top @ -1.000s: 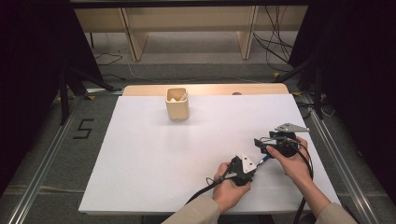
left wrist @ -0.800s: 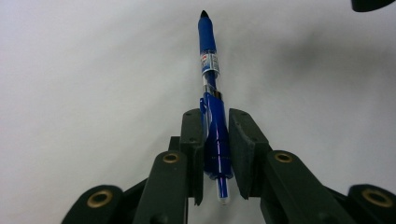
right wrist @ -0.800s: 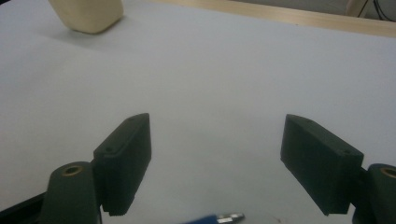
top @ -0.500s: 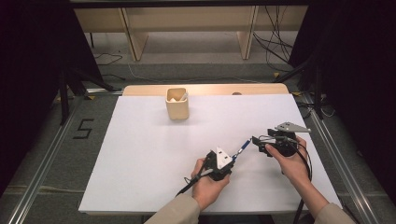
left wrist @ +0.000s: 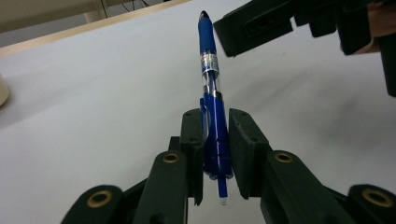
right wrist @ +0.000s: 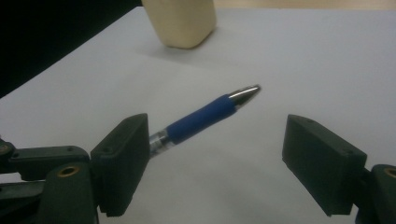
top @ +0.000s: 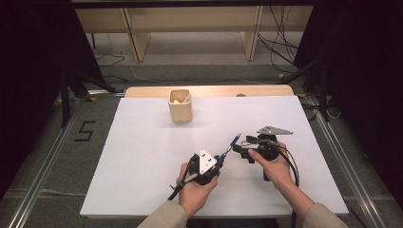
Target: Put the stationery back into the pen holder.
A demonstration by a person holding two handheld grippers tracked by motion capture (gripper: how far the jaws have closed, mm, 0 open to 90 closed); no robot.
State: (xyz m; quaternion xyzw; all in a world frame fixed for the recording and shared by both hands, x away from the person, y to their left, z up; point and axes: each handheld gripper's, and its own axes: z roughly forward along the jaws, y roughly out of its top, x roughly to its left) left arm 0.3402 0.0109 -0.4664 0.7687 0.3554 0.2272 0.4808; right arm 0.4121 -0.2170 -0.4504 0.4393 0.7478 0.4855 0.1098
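The left hand-held gripper (top: 219,160) pinches a blue pen (left wrist: 212,119) by its rear half, jaws pressed tight on the barrel. The pen juts forward and up over the white desk (top: 142,156), its metal tip (right wrist: 246,94) pointing away from the person. The right hand-held gripper (right wrist: 215,163) stands spread wide, the pen's grip passing just beside one jaw without touching either. A beige cup (top: 180,105) sits well apart at the far side of the desk.
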